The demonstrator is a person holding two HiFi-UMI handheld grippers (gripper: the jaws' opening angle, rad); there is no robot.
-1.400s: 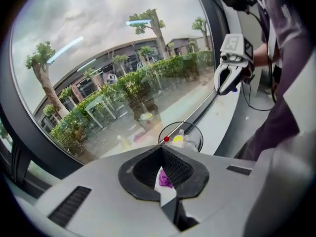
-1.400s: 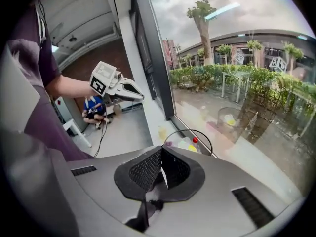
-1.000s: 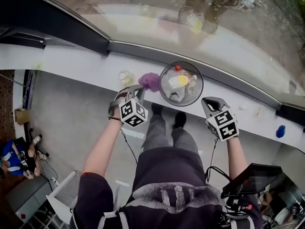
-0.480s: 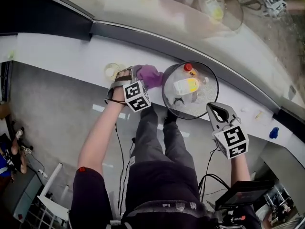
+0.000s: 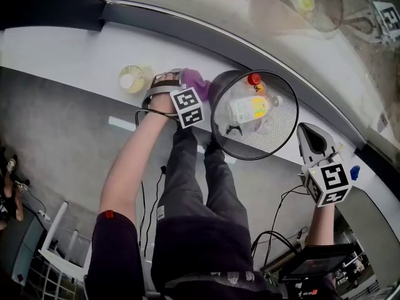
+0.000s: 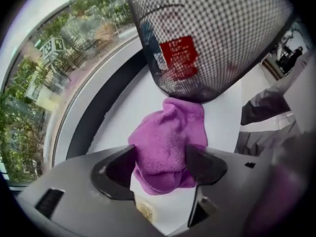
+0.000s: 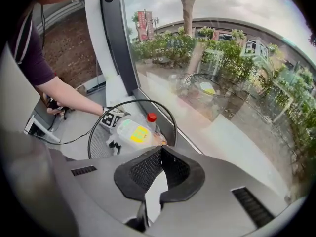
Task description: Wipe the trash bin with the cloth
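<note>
left tongs (image 6: 160, 162) have dropped over the cloth (image 6: 170, 132) just beside the bin (image 6: 227, 38), jaws just spreading wide round it, not pinching; best clamp its thick middle. right tongs (image 7: 160, 152) closed, empty.

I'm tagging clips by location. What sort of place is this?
Probably indoors, at a building's big curved window. A white ledge runs under the glass, trees show outside, and a mesh trash bin stands on the ledge.
</note>
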